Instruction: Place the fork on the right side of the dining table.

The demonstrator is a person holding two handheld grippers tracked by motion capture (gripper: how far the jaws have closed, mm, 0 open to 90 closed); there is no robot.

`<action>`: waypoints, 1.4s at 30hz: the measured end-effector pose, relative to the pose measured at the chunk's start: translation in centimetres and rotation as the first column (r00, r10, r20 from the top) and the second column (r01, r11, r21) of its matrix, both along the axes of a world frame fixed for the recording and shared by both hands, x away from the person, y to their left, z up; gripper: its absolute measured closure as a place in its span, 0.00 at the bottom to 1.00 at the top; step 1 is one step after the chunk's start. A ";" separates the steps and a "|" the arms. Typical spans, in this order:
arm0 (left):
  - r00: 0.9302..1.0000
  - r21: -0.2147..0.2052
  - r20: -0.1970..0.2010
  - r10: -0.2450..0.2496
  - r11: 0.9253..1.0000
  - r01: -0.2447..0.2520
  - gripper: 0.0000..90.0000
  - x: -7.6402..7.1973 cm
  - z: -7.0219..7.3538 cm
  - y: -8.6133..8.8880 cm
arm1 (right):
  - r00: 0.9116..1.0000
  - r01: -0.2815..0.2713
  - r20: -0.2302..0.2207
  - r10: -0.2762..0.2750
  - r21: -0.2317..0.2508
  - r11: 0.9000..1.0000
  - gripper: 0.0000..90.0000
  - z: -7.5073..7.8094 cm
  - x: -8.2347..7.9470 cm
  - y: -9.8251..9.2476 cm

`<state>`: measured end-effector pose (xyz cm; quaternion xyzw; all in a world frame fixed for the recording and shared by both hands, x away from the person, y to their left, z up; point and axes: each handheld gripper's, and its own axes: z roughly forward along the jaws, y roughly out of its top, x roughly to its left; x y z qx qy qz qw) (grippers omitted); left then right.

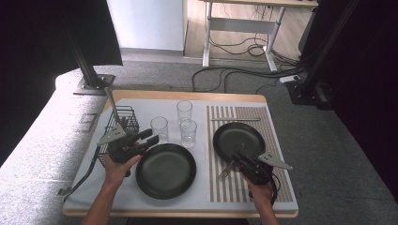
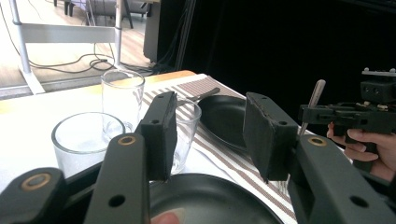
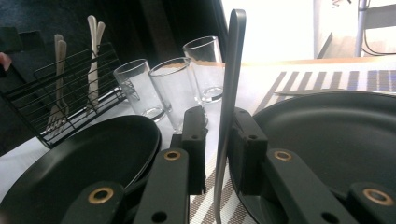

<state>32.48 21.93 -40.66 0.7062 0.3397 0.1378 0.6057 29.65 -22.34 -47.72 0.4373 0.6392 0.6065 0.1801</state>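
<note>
From above, the right hand-held gripper (image 1: 239,161) sits at about 5 o'clock on the worktop (image 1: 234,98), with a fork (image 1: 228,168) between its jaws beside the right plate (image 1: 238,138). The left hand-held gripper (image 2: 210,135) view shows its jaws wide and empty over the left plate (image 2: 210,200), glasses (image 2: 122,95) at 11 o'clock. The right hand-held gripper (image 3: 218,140) view has the fork handle (image 3: 229,93) upright in the gap, jaws narrow, can't tell if the pads actually pinch it.
</note>
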 end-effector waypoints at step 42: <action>1.000 -0.016 0.006 -0.003 1.000 0.003 0.60 0.3 0.2 0.3 | 0.985 0.172 -0.027 -0.172 0.012 0.985 0.87 -1.1 -1.8 -4.3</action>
